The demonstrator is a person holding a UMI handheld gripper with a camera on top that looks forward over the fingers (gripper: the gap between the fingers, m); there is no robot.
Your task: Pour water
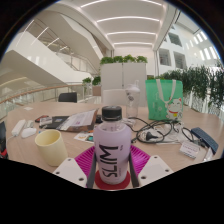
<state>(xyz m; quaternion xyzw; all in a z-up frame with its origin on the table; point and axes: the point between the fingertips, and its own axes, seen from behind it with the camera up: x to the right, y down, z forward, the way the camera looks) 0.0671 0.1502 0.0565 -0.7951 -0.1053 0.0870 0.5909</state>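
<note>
A clear plastic bottle (111, 148) w/ white cap and pink label is clamped mid-body by the hand-held gripper (111, 163). Rigid-ish, smooth, prob. slippery; a pale yellow cup (50, 147) stands on the worktop (80, 135) nearby.

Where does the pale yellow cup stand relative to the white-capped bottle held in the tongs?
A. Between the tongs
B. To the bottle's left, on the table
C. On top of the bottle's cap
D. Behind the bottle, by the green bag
B: the pale yellow cup stands on the wooden table left of the white-capped plastic bottle, which the tongs grip between their pink pads.
</note>
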